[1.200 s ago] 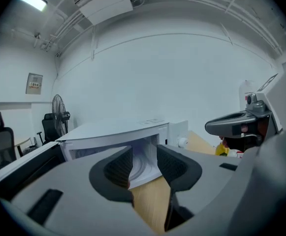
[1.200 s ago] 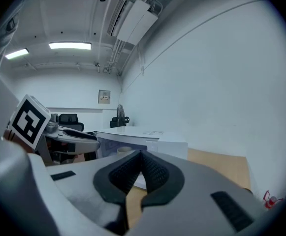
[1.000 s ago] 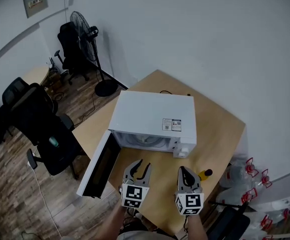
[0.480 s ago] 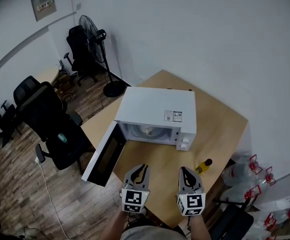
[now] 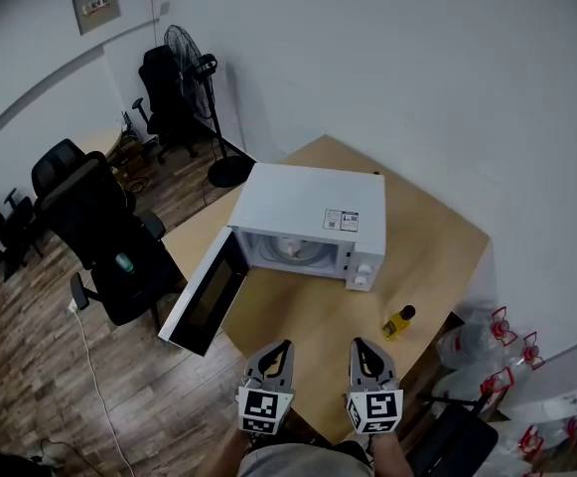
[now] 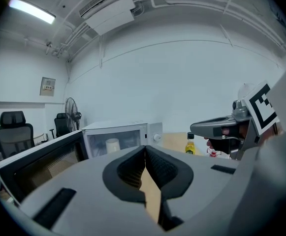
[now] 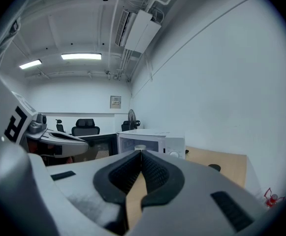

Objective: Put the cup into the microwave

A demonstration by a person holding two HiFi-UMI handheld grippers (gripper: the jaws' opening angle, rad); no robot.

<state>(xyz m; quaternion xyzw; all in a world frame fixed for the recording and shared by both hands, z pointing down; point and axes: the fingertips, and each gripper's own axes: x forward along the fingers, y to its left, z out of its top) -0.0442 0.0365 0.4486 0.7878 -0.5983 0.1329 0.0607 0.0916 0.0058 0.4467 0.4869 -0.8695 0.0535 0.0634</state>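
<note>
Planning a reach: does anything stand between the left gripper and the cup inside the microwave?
Nothing visible does. The cup stands inside the microwave, its door swung open to the left; only table lies before the shut left gripper. The yellow bottle sits off right.

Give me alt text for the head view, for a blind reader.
A white microwave sits on a wooden table, door swung open, a pale cup inside. A yellow bottle stands beside it, and the left gripper and right gripper hover at the near edge, fingers shut, empty.
</note>
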